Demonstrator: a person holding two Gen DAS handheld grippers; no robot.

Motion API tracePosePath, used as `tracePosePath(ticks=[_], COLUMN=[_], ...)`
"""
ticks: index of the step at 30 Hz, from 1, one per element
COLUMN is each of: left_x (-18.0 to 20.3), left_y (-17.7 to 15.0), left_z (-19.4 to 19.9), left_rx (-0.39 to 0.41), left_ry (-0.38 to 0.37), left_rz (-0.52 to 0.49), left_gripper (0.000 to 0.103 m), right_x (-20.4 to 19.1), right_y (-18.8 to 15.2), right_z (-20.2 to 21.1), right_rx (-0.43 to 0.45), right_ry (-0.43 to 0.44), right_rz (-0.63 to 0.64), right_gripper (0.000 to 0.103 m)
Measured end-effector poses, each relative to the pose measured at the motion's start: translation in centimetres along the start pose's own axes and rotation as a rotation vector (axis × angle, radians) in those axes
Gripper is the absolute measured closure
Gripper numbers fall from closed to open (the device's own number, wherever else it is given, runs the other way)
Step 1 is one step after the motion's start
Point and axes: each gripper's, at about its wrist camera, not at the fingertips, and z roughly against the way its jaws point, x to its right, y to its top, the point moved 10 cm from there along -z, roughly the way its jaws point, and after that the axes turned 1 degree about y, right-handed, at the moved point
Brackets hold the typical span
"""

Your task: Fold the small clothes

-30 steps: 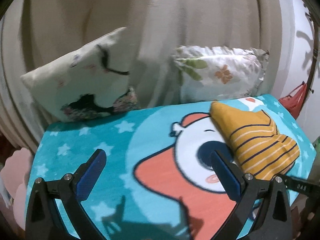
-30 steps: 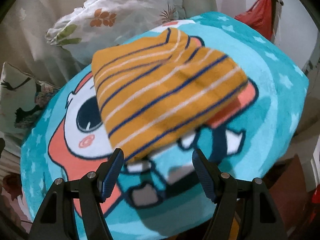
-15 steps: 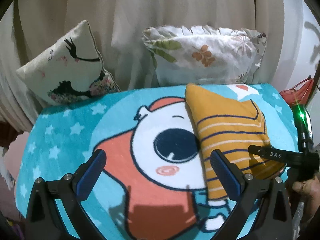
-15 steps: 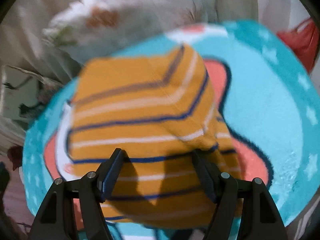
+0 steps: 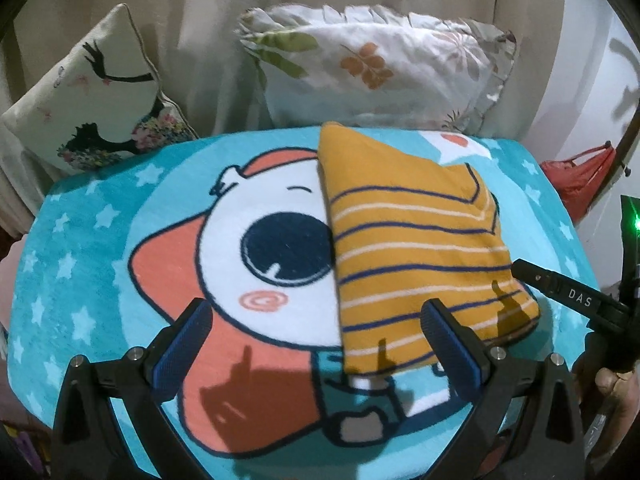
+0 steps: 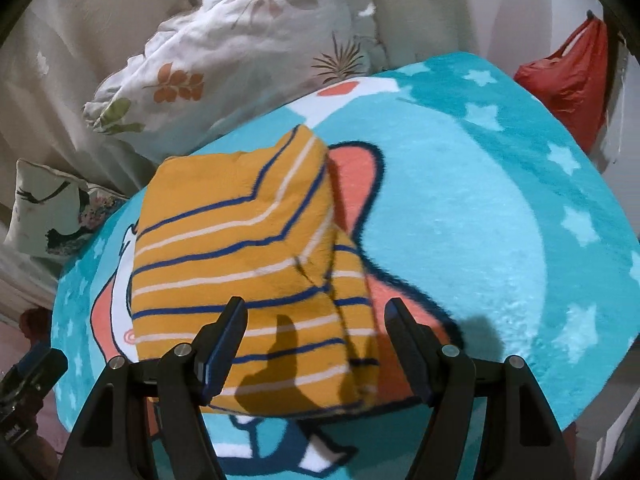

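Mustard-yellow knit garment (image 5: pixel 408 256), striped navy and white, folded into a compact wedge; lies flat on the turquoise plush blanket (image 5: pixel 80 264), right of centre in the left wrist view, covering part of the printed cartoon figure (image 5: pixel 276 256).

Left gripper (image 5: pixel 316 344): lower centre of its own view, jaws spread wide, nothing between the pads; its right finger overlaps the garment's near edge in the frame, contact not determinable.

Right gripper (image 6: pixel 316 344): lower centre of its view, jaws spread, above the garment's near end, casting a shadow on the stripes; pads not pinching the cloth.

Floral pillow (image 5: pixel 376 68): white, orange and green leaf print, upper centre, behind the blanket against a beige curtain (image 5: pixel 192 20).

Cream cushion (image 5: pixel 92 108): dark silhouette print, upper left.

Red bag (image 6: pixel 568 84): hanging, upper right of the right wrist view; contents not visible.

Containers: only the bag, contents unknown.
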Motion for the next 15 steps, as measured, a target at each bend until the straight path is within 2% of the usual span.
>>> tracePosePath(ticks=[8, 10, 15], left_x=[0.5, 0.5, 1.0], left_y=[-1.1, -0.7, 1.4], left_z=[-0.4, 0.3, 3.1], left_rx=[-0.023, 0.021, 0.17], left_ry=[-0.001, 0.002, 0.052], left_rz=[0.002, 0.002, -0.042], left_gripper=[0.0, 0.0, 0.0], right_x=[1.0, 0.9, -0.9], right_y=[-1.1, -0.9, 0.4], right_z=[0.3, 0.6, 3.0], right_rx=[-0.009, 0.009, 0.126], right_ry=[-0.012, -0.024, -0.05], right_rz=[0.005, 0.019, 0.127], right_gripper=[0.027, 0.027, 0.027])
